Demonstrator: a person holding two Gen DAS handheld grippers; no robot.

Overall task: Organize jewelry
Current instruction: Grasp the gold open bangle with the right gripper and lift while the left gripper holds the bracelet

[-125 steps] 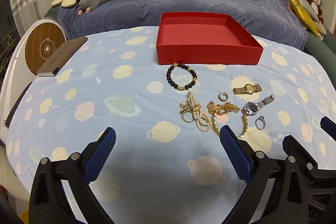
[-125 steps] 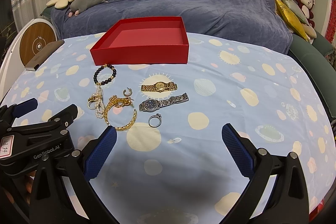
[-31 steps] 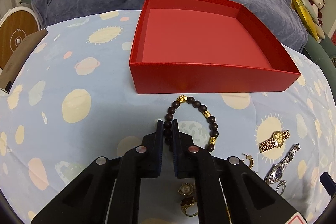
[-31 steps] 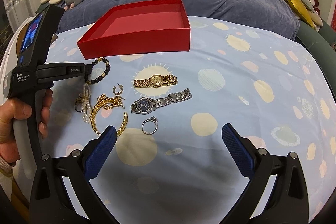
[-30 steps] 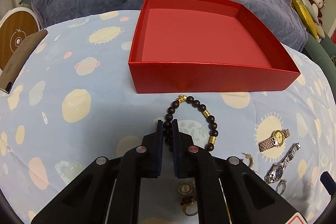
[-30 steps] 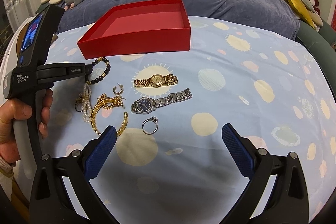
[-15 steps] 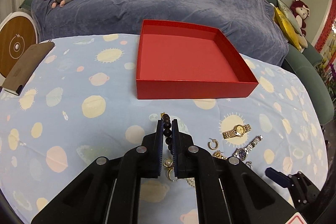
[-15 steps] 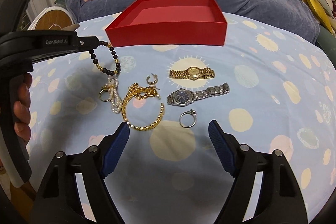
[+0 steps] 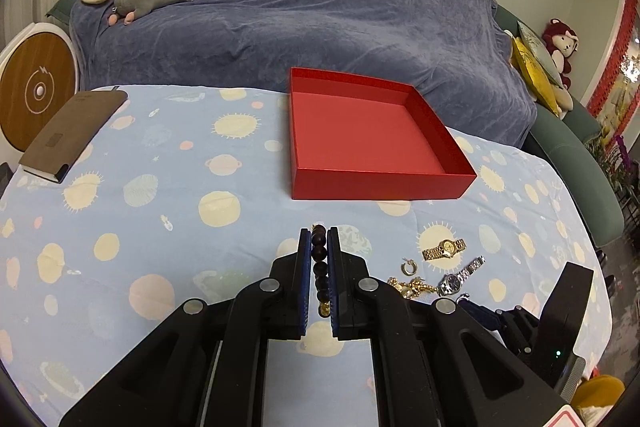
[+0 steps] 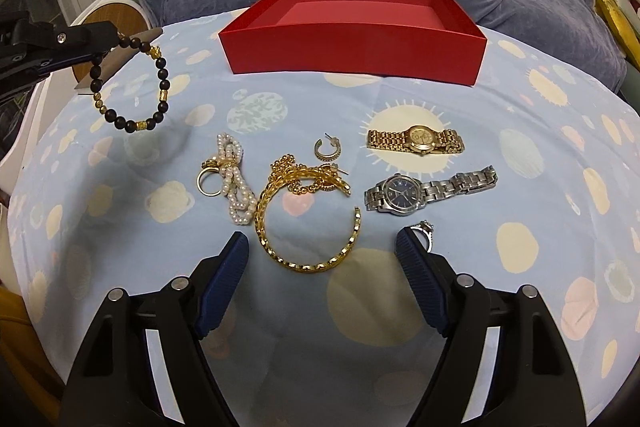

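Now off the cloth: dark beaded bracelet [image 10: 130, 89] hanging clear of the tablecloth [image 10: 520, 107], pinched in the left gripper [image 9: 319, 247], where a second ago lying flat. First piece ready for the empty red box [image 9: 376, 183] ahead. Right gripper [image 10: 322, 251] spread wide, low over the gold bangle [image 10: 308, 223], beside watches and rings awaiting sorting.
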